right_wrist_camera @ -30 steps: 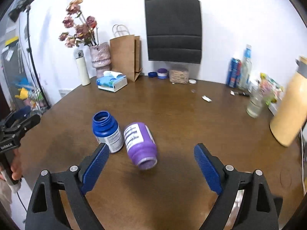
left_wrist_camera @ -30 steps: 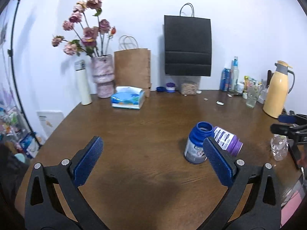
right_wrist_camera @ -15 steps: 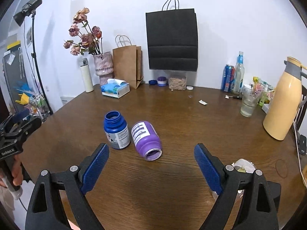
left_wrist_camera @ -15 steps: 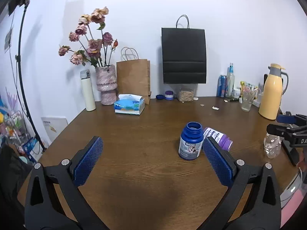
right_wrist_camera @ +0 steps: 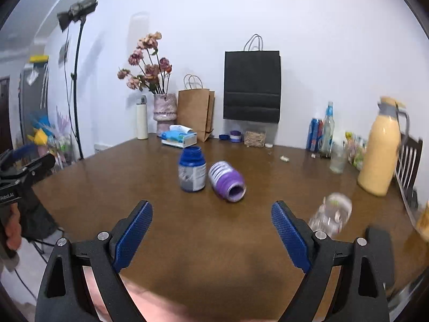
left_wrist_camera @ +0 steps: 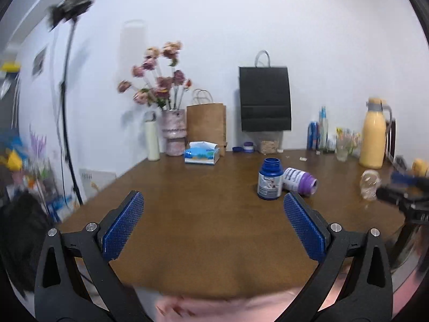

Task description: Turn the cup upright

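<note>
A purple cup-like container [right_wrist_camera: 226, 181] lies on its side on the brown table [right_wrist_camera: 214, 255], its open mouth turned toward me. It rests against an upright blue bottle [right_wrist_camera: 192, 170] with no cap. In the left wrist view the same purple container [left_wrist_camera: 300, 181] and blue bottle [left_wrist_camera: 269, 179] sit right of centre. My right gripper [right_wrist_camera: 211, 230] is open, well short of the containers, near the table's front edge. My left gripper [left_wrist_camera: 213, 222] is also open with nothing between its fingers, and stands back from them too.
A clear glass jar [right_wrist_camera: 331, 213] stands at the right, close to my right finger. Behind it are a yellow thermos [right_wrist_camera: 380, 147], a drinking glass and bottles. A tissue box [right_wrist_camera: 179, 139], a flower vase [right_wrist_camera: 164, 112] and paper bags line the back. A chair [right_wrist_camera: 407, 166] is at far right.
Both grippers have drawn back toward the table's near edge and now look more level across it. The purple container and the blue bottle have not moved.
</note>
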### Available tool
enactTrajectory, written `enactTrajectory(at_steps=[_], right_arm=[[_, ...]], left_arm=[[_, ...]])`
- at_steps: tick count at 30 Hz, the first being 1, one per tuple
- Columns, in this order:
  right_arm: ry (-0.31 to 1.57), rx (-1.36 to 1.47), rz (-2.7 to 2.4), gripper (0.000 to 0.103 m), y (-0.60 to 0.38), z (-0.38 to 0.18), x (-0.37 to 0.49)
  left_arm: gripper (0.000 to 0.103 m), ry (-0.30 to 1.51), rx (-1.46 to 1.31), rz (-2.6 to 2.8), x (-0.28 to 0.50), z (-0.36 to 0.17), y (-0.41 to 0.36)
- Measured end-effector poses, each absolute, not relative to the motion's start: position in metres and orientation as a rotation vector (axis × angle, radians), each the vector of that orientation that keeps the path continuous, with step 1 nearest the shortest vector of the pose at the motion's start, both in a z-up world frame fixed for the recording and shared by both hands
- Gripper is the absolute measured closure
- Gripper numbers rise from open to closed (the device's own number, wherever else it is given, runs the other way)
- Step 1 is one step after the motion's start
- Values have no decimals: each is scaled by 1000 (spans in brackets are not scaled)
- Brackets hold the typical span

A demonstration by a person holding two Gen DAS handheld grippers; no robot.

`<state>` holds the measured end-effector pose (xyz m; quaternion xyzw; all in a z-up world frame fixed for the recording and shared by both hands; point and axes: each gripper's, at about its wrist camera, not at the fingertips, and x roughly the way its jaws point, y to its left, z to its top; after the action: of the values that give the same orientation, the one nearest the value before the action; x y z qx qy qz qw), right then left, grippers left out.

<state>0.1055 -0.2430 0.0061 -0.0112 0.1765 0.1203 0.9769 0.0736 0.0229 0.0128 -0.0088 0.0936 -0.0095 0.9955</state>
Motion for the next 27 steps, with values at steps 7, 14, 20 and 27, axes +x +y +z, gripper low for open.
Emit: enactTrajectory(at_steps=[7,14,20,27], right_arm=[[259,47,181,9,-240,-30,3],[203,-52,203,9,-224,-31,-13],[206,-25,180,9,-229,-33,-16],[208,-14,145,9,-234,-32,-14]], left_arm=[[0,141,-7,-28,-1,-37,21],[0,114,32,-81,3,-30,11],[0,108,33,-78,0,-31,13],[0,103,32,-77,-2,-32,16]])
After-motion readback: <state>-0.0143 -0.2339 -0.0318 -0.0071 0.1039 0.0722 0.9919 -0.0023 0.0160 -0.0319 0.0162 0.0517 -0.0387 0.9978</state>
